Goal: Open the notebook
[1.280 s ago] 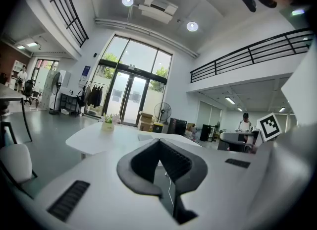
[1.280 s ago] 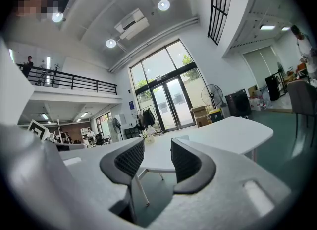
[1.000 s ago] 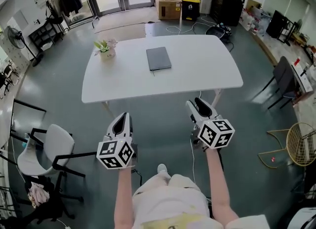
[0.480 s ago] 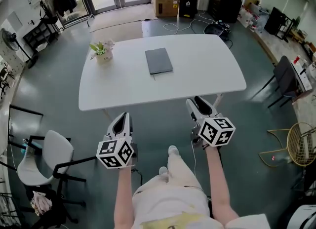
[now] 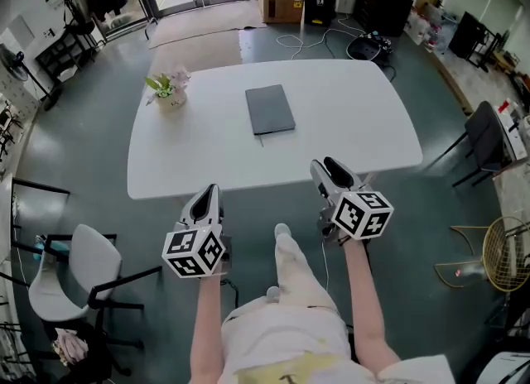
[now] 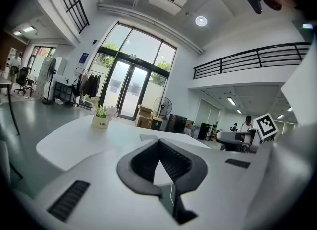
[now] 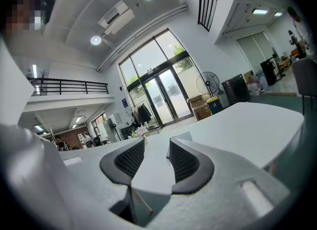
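Notebook [image 5: 270,109] lies closed, flat, mid-way across the white table [image 5: 364,134], well apart from the flower pot [image 5: 170,93]. Versus 0.5 s ago, the table's near edge sits closer to the 2 grippers in head view, and 1 leg is stepped forward. Only the gripper views show the jaws: left gripper [image 6: 158,142] tips touching, nothing between; right gripper [image 7: 156,147] a narrow gap apart, empty.

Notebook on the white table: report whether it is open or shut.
Shut. The notebook lies flat on the table, showing only its dark grey cover; no pages are visible.
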`<control>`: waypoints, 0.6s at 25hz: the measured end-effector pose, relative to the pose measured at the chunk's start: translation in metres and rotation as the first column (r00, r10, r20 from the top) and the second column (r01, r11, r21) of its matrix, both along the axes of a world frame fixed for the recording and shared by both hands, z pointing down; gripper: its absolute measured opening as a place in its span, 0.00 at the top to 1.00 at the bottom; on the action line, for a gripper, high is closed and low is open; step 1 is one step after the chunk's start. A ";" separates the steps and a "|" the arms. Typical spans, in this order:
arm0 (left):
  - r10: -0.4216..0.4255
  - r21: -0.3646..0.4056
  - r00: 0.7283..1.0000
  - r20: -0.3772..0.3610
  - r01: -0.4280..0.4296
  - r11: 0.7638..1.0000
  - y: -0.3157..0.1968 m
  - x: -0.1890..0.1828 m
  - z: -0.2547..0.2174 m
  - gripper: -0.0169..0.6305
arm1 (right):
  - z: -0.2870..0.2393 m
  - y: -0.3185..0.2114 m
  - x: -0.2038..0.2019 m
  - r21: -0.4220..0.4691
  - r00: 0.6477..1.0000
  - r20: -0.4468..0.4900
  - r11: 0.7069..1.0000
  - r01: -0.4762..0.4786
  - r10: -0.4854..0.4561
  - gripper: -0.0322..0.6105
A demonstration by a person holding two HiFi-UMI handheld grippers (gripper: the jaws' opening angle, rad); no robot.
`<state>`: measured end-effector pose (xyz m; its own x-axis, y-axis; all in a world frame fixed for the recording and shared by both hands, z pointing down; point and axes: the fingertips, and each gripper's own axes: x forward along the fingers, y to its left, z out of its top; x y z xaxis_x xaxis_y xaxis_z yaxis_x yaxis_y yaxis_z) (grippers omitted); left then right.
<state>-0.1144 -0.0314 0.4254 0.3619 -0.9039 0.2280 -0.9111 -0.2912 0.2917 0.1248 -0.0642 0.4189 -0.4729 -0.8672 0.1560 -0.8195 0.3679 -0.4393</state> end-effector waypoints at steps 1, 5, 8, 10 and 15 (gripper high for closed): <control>-0.004 -0.005 1.000 -0.001 0.004 1.000 -0.009 -0.001 0.001 0.98 | 0.001 -0.009 -0.001 -0.005 1.000 0.002 1.000 0.004 -0.004 0.71; -0.020 -0.027 1.000 -0.013 0.020 0.999 -0.046 -0.002 0.004 0.98 | 0.005 -0.049 -0.003 -0.030 1.000 0.006 0.999 0.024 -0.023 0.71; -0.027 -0.041 1.000 -0.015 0.026 0.999 -0.074 0.004 0.011 0.98 | 0.011 -0.081 -0.001 -0.046 0.999 0.013 0.998 0.040 -0.040 0.71; -0.029 -0.055 0.999 -0.021 0.027 0.998 -0.092 0.008 0.016 0.98 | 0.017 -0.102 0.001 -0.060 0.999 0.009 0.997 0.047 -0.046 0.71; -0.036 -0.110 0.999 -0.028 0.033 0.993 -0.135 0.017 0.034 0.98 | 0.035 -0.146 0.006 -0.115 0.998 0.005 0.991 0.067 -0.067 0.71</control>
